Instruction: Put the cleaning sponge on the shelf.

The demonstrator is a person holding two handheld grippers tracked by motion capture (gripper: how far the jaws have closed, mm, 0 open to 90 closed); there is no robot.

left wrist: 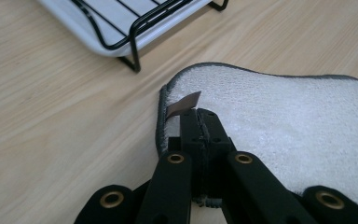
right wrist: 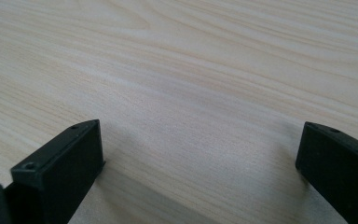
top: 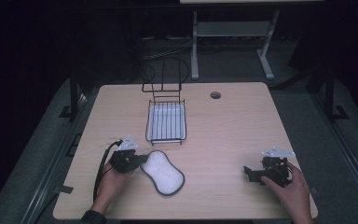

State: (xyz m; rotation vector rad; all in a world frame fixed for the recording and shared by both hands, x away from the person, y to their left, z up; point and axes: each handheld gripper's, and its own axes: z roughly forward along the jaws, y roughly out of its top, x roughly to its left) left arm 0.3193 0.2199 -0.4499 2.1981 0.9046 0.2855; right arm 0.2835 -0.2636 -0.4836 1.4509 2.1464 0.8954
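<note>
my left tongs (left wrist: 200,122) are pinching the edge of the white mat (left wrist: 298,126), my right tongs (right wrist: 200,154) are resting apart on the desk (top: 233,130), and i think the mat is going to the rack (top: 166,122) but it is not there yet.

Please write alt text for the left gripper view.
The left gripper, jaws shut, pinches the grey-trimmed edge of a white terry-cloth pad lying on the light wooden table. A black wire rack on a white tray stands beyond.
</note>
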